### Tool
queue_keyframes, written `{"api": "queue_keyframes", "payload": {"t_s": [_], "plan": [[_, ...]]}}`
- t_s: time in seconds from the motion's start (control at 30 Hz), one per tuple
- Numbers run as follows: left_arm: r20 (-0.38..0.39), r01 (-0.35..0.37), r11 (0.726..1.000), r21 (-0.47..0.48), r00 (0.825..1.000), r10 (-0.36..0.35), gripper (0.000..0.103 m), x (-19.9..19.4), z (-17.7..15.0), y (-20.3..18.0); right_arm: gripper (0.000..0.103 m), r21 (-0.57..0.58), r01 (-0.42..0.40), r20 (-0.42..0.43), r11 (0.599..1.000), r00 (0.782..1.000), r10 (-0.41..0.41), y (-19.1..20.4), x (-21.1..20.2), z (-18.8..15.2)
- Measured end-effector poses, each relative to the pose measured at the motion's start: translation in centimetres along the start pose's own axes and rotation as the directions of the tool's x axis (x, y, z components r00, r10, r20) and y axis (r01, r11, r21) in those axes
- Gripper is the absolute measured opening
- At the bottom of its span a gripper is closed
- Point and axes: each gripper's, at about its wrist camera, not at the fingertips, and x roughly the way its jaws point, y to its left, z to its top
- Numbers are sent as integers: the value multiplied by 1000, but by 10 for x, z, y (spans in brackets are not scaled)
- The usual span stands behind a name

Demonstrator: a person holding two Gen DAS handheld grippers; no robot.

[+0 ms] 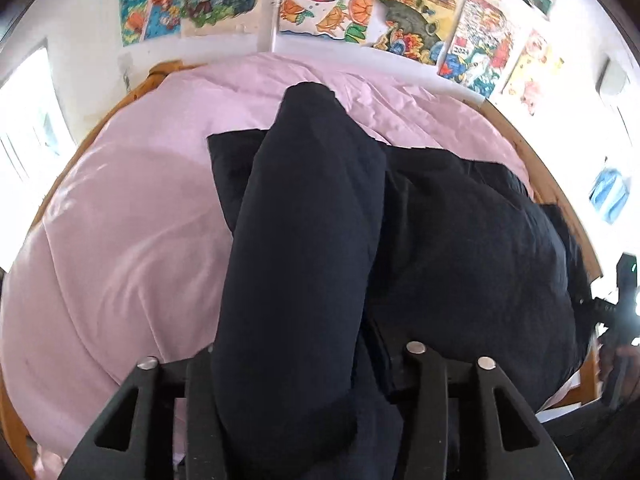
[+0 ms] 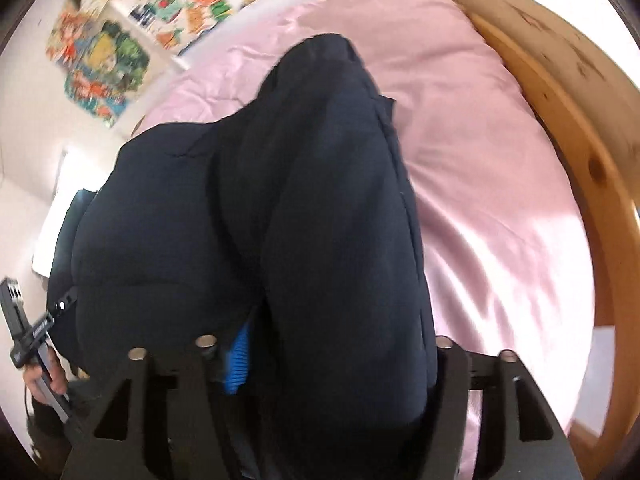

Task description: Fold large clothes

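Note:
A large dark navy padded jacket (image 1: pixel 460 240) lies on the pink bedsheet (image 1: pixel 132 220). In the left wrist view my left gripper (image 1: pixel 308 380) is shut on one thick sleeve or edge (image 1: pixel 304 208) of it, which runs from between the jaws up toward the wall. In the right wrist view my right gripper (image 2: pixel 324 372) is shut on another bulky part of the jacket (image 2: pixel 332 200); a blue ribbed cuff (image 2: pixel 238 364) shows beside it. The fingertips of both are hidden by fabric. Each gripper shows at the other view's edge.
A wooden bed frame (image 2: pixel 580 128) curves round the mattress. Colourful drawings (image 1: pixel 400 4) hang on the white wall behind the bed. A bright window (image 1: pixel 28 120) is at the left. The pink sheet (image 2: pixel 500 200) lies bare right of the jacket.

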Motion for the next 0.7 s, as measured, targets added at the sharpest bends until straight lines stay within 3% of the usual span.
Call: {"api": "queue_keyframes", "payload": {"t_s": [0.03,0.1,0.2,0.27,0.3,0.37,0.5,0.6,0.7], "plan": [[-5,0,1000,-25,1000,0,53,0,-2,3,74,23,8,14,1000,1000,-8,-4,-2,2],[-7,10,997,-79,1000,-11,66,0,-4,12,81,61,29,46,998,998,-32,-10,-8,6],[17,17,987,-161,1000,-14,76,-8,-14,23,91,88,88,85,992,992,-95,-7,-15,11],[66,8,978,-209,998,6,85,-19,-23,30,94,91,162,134,983,976,-173,-5,-25,10],[102,4,973,-231,995,20,87,-27,-28,33,95,86,222,194,971,953,-235,1,-33,5],[180,-7,965,-264,982,57,91,-44,-38,35,96,61,298,271,953,913,-303,13,-45,-3],[329,-63,961,-269,932,153,98,-72,-67,24,98,-5,340,398,940,863,-310,35,-67,-27],[397,-88,972,-219,902,171,100,-83,-88,6,100,-40,323,472,946,840,-267,46,-86,-47],[435,-96,981,-171,886,162,101,-93,-107,-12,101,-77,297,524,952,824,-215,65,-105,-69]]}}
